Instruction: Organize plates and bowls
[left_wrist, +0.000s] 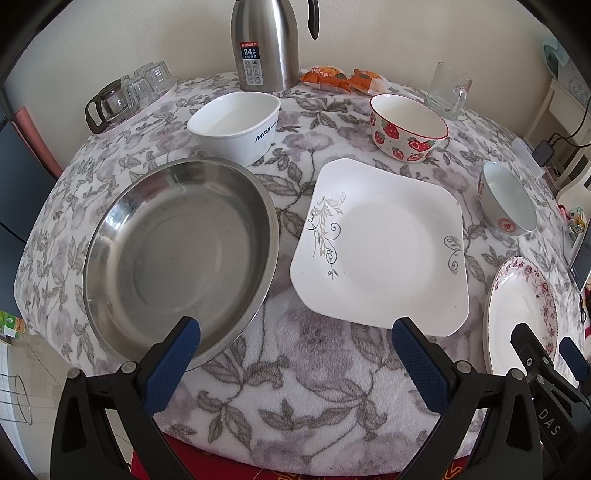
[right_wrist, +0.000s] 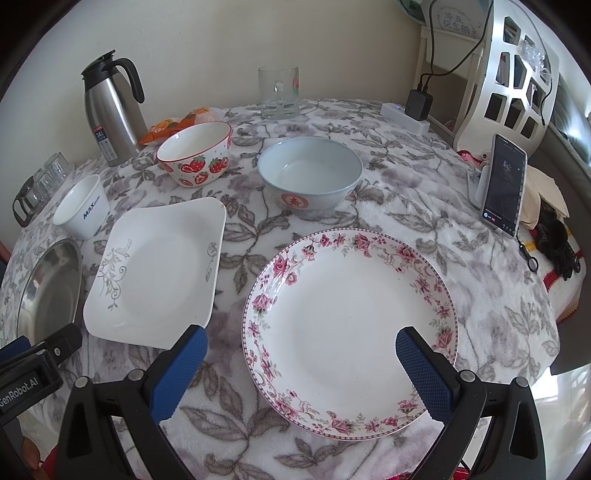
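Left gripper spread, empty, above tablecloth. Right gripper spread, empty, over floral plate. Steel dish cut off at left edge.

Round table under floral grey-white fleece cloth. Steel thermos jug with black handle at back, orange snack packets beside it, clear glass mug, upturned glasses on tray. Smartphone on stand, black charger.
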